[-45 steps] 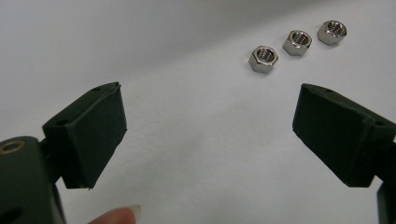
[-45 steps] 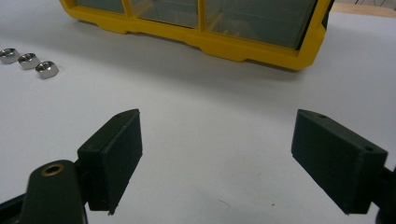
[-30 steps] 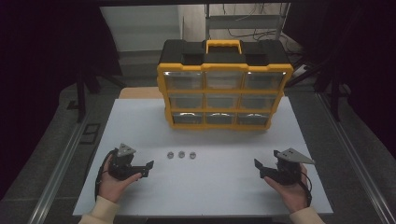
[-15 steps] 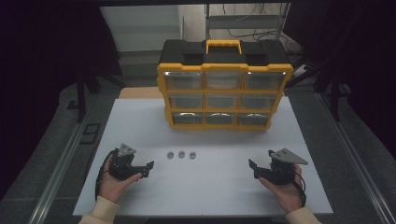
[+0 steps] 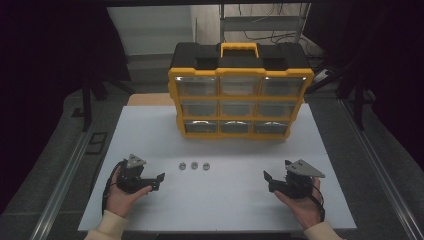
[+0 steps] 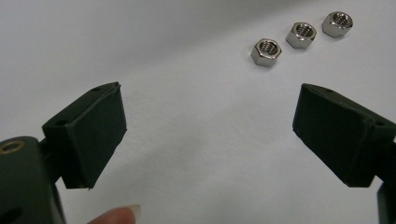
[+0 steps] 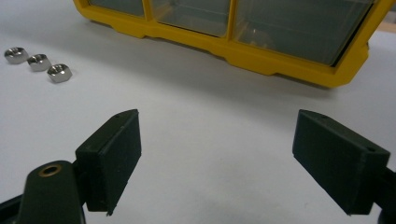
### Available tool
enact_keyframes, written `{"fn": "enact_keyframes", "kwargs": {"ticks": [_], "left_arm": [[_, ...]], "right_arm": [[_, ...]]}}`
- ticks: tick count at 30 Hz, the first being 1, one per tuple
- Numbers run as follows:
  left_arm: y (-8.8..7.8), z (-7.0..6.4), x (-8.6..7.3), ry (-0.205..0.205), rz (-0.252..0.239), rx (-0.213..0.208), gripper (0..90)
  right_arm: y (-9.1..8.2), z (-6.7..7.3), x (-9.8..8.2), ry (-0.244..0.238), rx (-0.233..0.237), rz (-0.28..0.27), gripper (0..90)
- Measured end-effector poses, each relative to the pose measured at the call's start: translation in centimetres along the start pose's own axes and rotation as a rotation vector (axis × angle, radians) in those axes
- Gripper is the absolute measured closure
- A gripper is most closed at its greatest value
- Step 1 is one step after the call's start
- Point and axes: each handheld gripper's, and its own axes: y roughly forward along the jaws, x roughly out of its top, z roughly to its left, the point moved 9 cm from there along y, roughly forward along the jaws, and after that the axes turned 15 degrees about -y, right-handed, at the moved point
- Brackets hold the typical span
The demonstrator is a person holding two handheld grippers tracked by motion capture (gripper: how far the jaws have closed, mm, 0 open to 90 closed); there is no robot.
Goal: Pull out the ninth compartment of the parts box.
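I have both grippers low over the white worktop [image 5: 225,200], each held in a hand at the near edge. My left gripper [image 5: 159,180] has its jaws wide apart with nothing between them; in the left gripper view the same gripper [image 6: 210,135] looks across bare worktop at three steel hex nuts [image 6: 302,33] lying in a short row, close to one another, ahead and a little to the right of the jaws. From the high view the nuts [image 5: 194,165] sit just beyond the left gripper, nearer to it than to the right one, and well apart from the organiser behind them.

My right gripper [image 5: 267,180] is also spread open and empty, pointing inward across the worktop. In the right gripper view its jaws [image 7: 217,158] frame the lower yellow edge of the organiser [image 7: 243,32], with the nuts [image 7: 38,61] far off to the upper left.

The organiser [image 5: 240,95] stands upright at the far side: yellow frame, black top, yellow carry handle, three rows of three clear drawers. I can read no brand, label or lettering on it, nor on the nuts or grippers.
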Motion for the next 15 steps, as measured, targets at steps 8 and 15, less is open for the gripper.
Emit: {"fn": "enact_keyframes", "kwargs": {"ticks": [8,15], "left_arm": [[0.00,0.06,-0.04,0.001,0.000,0.004,9.8],[0.05,0.07,-0.09,0.004,0.000,0.007,9.8]], "right_arm": [[0.08,0.22,0.05,-0.103,-0.040,0.015,16.5],[0.12,0.22,0.04,-0.155,-0.065,0.024,16.6]]}}
